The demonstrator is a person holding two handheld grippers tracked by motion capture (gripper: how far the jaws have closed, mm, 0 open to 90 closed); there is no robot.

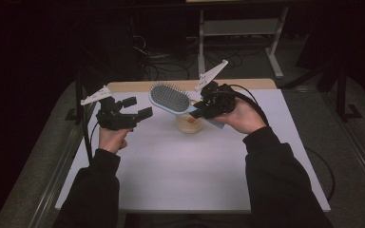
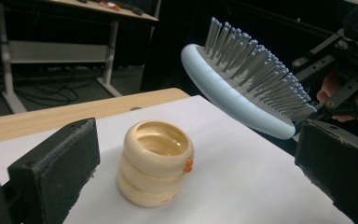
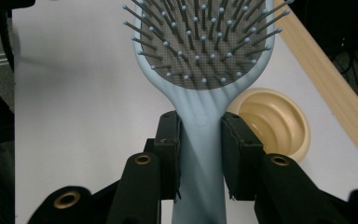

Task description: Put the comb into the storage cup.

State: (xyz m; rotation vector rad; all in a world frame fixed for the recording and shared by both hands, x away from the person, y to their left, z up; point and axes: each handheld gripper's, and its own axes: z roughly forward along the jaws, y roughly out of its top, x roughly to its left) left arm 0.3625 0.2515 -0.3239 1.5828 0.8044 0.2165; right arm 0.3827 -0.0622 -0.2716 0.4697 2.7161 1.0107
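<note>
Hairbrush (image 1: 170, 98), pale blue with grey bristles facing up, held in the air above the cream ribbed cup (image 1: 189, 123) that stands near the middle of the white mat (image 1: 180, 166). My right gripper (image 1: 203, 105) has its jaws pressed onto the brush's neck, one pad on each side, just below the paddle, as the right gripper view shows; the paddle juts forward, well out from the grip. My left gripper (image 1: 137, 108) hangs to the left of the cup with its jaws spread and nothing between them; in its own view the cup sits low between the two pads and the brush head passes above and to the right.

Risks, as I judge them: the grip is on a narrow, smooth neck with the heavy end cantilevered, so a quick turn of the wrist could let the brush pivot or slide in the pads. Lowering it carelessly could knock the paddle edge against the cup's rim and tip the light-looking cup. Bringing my left gripper in could put its far pad into the bristles.

Room: the mat is bare in front of the cup and to both sides. Behind it lies a wooden strip (image 1: 123, 87) of table edge, then a drop to floor cables (image 1: 171, 61), so I would keep movements toward the near side.
</note>
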